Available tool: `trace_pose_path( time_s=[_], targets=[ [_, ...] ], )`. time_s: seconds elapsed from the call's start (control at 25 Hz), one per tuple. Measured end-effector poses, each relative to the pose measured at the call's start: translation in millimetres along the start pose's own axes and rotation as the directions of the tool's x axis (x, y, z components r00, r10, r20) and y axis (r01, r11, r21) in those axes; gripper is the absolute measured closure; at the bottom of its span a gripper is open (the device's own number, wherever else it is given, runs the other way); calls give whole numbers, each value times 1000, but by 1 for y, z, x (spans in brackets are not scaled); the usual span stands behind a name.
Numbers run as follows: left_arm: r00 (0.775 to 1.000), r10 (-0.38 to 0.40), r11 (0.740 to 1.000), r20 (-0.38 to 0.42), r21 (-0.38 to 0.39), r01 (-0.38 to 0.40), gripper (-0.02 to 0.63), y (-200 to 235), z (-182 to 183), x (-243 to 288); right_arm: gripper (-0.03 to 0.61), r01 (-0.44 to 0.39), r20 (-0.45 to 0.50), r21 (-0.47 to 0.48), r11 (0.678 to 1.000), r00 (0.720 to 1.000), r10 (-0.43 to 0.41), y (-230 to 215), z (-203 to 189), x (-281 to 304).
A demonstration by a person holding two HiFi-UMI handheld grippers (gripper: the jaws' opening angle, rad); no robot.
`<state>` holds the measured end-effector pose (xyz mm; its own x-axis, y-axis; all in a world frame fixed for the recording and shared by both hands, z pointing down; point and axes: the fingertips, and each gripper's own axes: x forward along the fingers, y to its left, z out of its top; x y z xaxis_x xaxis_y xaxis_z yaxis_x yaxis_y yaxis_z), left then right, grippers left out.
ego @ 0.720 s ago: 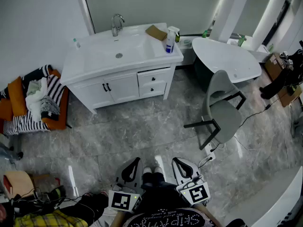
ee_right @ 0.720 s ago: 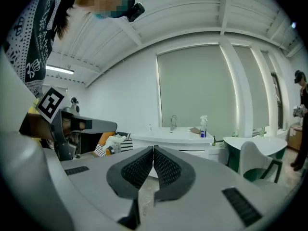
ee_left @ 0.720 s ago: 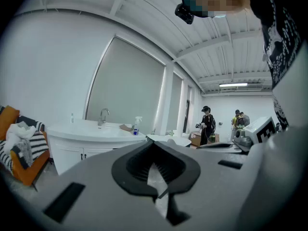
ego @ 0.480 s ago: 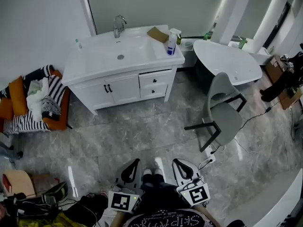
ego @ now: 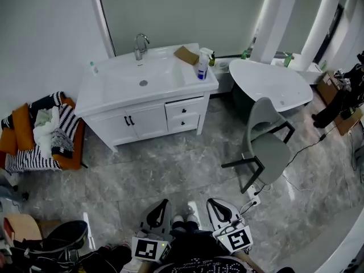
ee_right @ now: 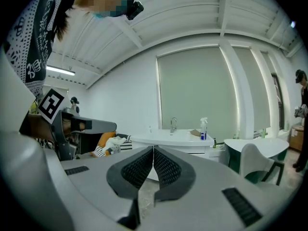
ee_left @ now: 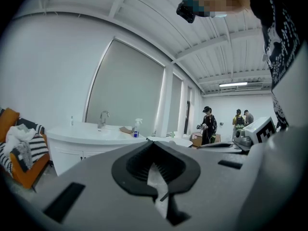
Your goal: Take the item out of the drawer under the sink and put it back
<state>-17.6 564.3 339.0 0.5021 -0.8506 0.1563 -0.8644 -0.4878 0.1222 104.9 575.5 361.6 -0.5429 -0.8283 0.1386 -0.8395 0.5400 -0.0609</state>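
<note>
The white sink cabinet (ego: 142,87) stands against the far wall, with a faucet (ego: 139,45) on top. Under the basin's right side are two small drawers (ego: 183,109), both pushed in; the item inside is hidden. Left of them is a pair of cabinet doors (ego: 128,123). My left gripper (ego: 164,201) and right gripper (ego: 211,201) are held side by side close to my body, far from the cabinet across the marble floor. Each is shut with nothing between its pads. The left gripper (ee_left: 153,143) and right gripper (ee_right: 153,148) both point level towards the sink cabinet (ee_right: 178,141).
A spray bottle (ego: 202,65) and a brown pad (ego: 186,54) sit on the counter. A grey chair (ego: 266,144) and a white tub (ego: 272,83) stand to the right. An orange seat with striped clothes (ego: 42,131) is at the left. A cable and plug strip (ego: 253,189) lie near my feet. People (ee_left: 209,124) stand far off.
The head view has shifted: the sink cabinet sits lower in the picture and both grippers have slid towards the bottom edge. Both grippers stay shut and empty.
</note>
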Motion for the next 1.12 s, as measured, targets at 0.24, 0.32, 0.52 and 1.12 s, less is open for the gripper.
trace_pose_path(
  time_s=[0.24,0.32,0.52,1.12],
  targets=[
    [1000,14,1000,-18,-27,-15,614,-9,-12,9,558,-42,10,17,999,999,42,-9,-7,-8],
    [1000,21,999,-14,-42,-22,614,-12,-15,13,558,-41,-7,22,999,999,41,-16,-13,-10],
    [999,21,999,-27,-49,-22,614,-7,-20,20,558,-54,-24,43,998,998,55,-22,-17,-3],
    [1000,-20,999,-19,-42,19,614,75,11,85,558,3,-17,29,1000,1000,-2,-41,15,101]
  ],
)
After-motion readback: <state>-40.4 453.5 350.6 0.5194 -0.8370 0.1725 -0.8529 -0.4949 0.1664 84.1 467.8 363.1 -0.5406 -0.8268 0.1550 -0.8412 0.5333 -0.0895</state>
